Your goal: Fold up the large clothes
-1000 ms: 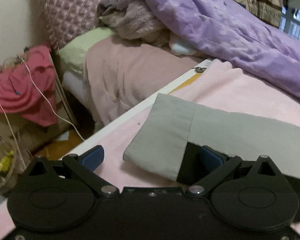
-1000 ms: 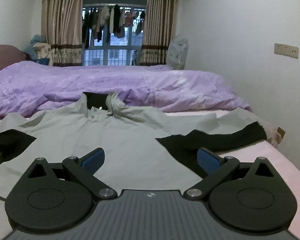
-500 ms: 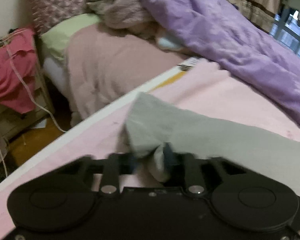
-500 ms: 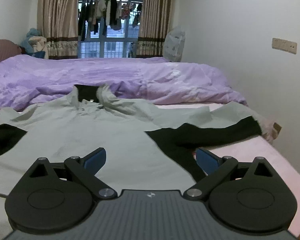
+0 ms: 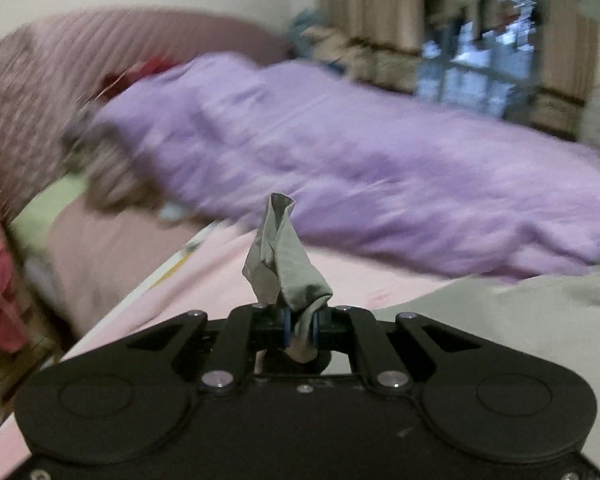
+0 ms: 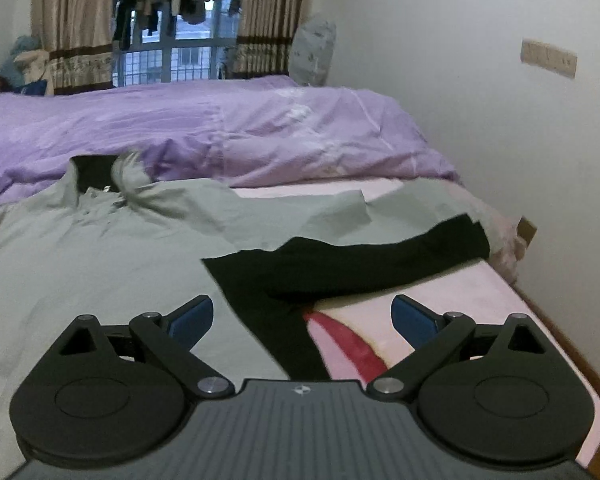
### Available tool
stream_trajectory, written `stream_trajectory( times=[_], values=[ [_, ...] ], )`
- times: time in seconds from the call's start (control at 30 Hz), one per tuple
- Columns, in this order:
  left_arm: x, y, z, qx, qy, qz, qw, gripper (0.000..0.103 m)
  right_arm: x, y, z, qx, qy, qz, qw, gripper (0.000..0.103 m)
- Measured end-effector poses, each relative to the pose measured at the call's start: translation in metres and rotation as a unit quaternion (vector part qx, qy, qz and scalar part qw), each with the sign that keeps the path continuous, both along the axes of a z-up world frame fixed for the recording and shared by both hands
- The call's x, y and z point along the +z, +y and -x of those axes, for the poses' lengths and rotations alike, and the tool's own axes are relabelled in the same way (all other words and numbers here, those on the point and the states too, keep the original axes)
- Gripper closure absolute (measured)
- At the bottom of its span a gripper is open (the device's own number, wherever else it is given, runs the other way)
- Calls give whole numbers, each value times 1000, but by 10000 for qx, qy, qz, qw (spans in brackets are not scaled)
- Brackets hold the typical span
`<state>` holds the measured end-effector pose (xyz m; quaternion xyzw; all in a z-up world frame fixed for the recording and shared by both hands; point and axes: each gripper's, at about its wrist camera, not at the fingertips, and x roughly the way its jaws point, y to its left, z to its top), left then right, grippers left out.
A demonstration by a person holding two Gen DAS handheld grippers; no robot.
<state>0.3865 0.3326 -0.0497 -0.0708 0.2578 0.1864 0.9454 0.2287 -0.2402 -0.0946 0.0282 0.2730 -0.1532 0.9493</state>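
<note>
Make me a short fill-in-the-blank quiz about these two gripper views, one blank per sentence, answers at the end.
1. The left gripper is shut on a bunched piece of ____ fabric.
2. The right gripper has its jaws ____, with nothing pressed between its blue pads.
3. The jacket's sleeve near the wall has a ____ panel along it.
4. Behind the jacket lies a ____ duvet.

Answers: grey; open; black; purple
</note>
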Motion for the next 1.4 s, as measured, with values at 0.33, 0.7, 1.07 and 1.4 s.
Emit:
stream_trajectory(
  times=[0.33,0.7,1.07,1.4],
  values=[
    [19,-271,-58,-2096,-353,-205,9769,96,-11,-52,-13,-39,-27,43,10000,0],
    [-25,-506,-70,-4088,-264,528,9107,96,-23,-105,-9,-754,-32,-47,9971,0],
    [-125,-549,-110,-4205,895,912,8983,78,-42,-119,-25,-974,358,-128,9945,0],
    [-104,-549,-74,-4335,600,439,8981,40,-43,-120,-24,-947,356,-40,9949,0]
  ],
)
